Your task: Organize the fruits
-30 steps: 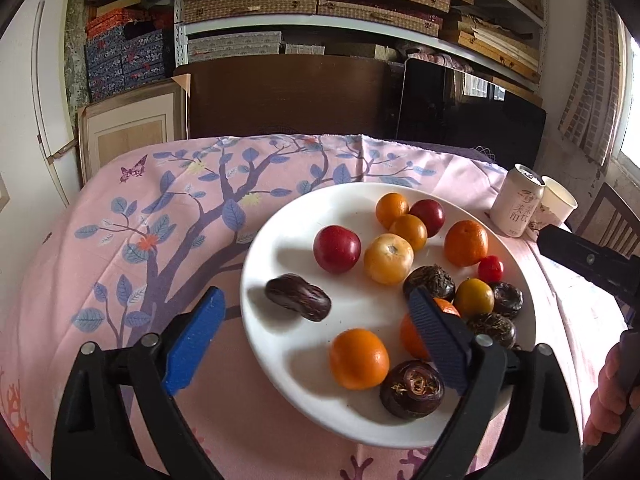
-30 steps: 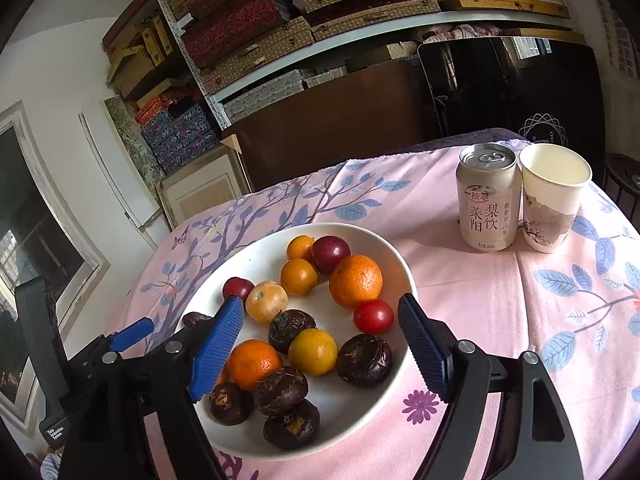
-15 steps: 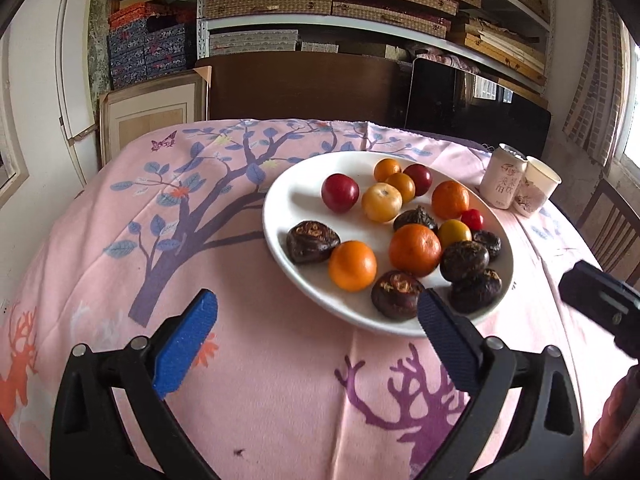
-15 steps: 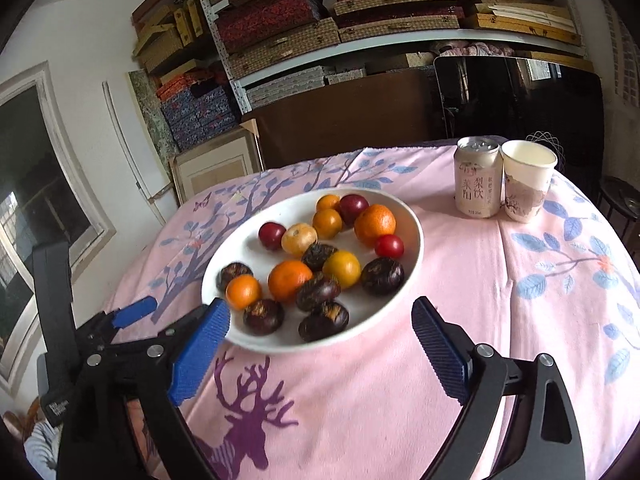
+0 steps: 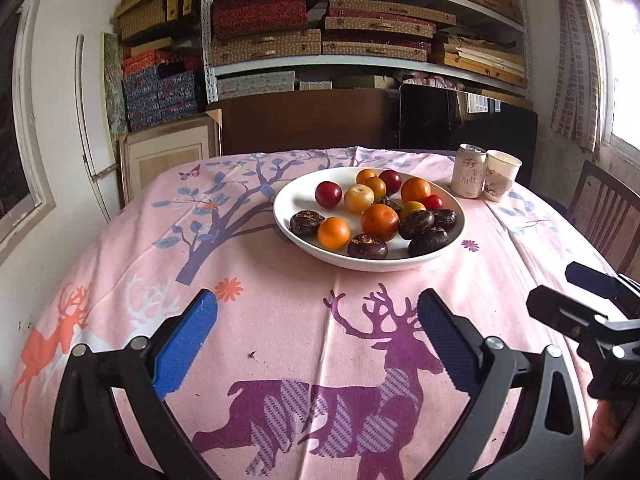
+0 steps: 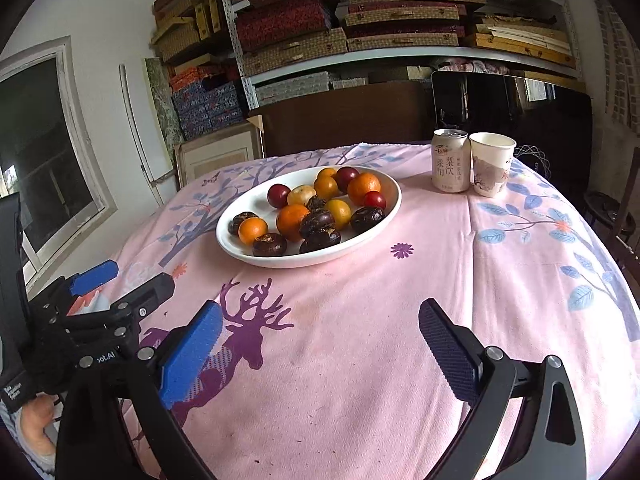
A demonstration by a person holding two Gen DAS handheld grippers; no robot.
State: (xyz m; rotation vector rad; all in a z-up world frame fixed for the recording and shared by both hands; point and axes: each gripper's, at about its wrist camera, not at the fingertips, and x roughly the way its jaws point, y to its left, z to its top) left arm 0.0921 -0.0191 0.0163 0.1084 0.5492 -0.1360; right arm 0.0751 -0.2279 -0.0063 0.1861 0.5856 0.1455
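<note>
A white plate [image 5: 296,200] [image 6: 384,208] stands mid-table, holding several oranges [image 5: 379,222] [image 6: 363,188], red plums [image 5: 328,194] [image 6: 278,195], yellow fruits [image 5: 359,198] and dark brown fruits [image 5: 367,246] [image 6: 269,244]. My left gripper [image 5: 318,340] is open and empty, low over the pink cloth near the table's front edge, well short of the plate. My right gripper [image 6: 320,344] is open and empty, also near the front edge. In the right wrist view the left gripper shows at the left [image 6: 120,292].
A drink can [image 5: 469,171] [image 6: 450,160] and a paper cup [image 5: 502,175] [image 6: 492,164] stand at the table's far right. A pink printed tablecloth [image 5: 280,340] covers the table. A wooden chair [image 5: 604,212] stands at the right. Shelves of boxes fill the back wall.
Both grippers have pulled back from over the plate toward the table's front edge, so the plate now looks smaller and farther. Both stay open and empty.
</note>
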